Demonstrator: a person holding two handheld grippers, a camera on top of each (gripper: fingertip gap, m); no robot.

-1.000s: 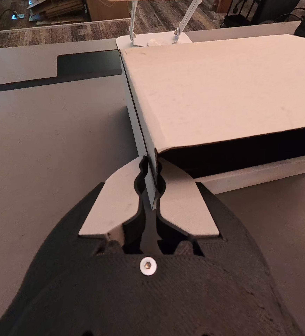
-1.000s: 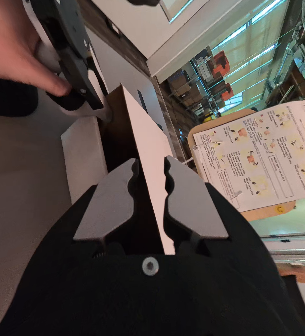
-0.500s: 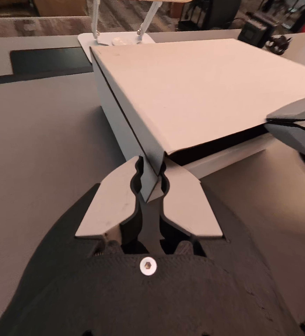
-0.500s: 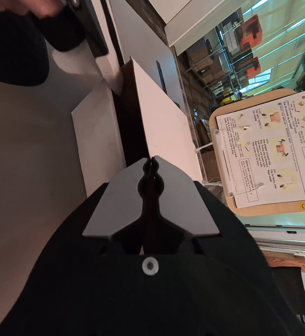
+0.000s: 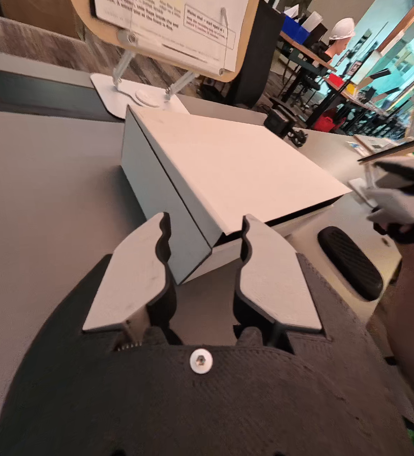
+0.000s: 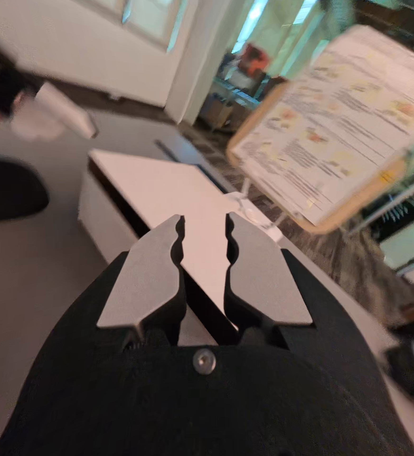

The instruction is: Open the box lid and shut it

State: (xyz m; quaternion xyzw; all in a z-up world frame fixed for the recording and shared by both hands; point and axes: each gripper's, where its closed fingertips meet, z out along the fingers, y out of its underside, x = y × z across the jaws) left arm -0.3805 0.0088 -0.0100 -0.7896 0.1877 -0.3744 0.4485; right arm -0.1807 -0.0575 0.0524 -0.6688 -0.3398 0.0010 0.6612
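A flat white cardboard box [image 5: 151, 192] lies on the grey table [image 5: 40, 209]. Its lid [image 5: 238, 167] is down, with a thin dark gap along the front edge. My left gripper [image 5: 204, 218] is open, with the box's near left corner between its fingers, touching nothing. My right gripper [image 6: 204, 217] is open just above the lid [image 6: 166, 182] near its front edge and holds nothing. The right gripper also shows blurred at the right edge of the left wrist view [image 5: 403, 197]. The right wrist view is motion-blurred.
An instruction board on a stand [image 5: 171, 32] rises right behind the box, on a white base plate [image 5: 117, 98]. A dark slot [image 5: 40, 91] is cut in the table at back left. Other tables with clutter [image 5: 336, 74] stand beyond.
Both grippers were shut on the lid and have opened and let it go. The lid has come down. The left gripper has drawn back and the right has swung round above the lid.
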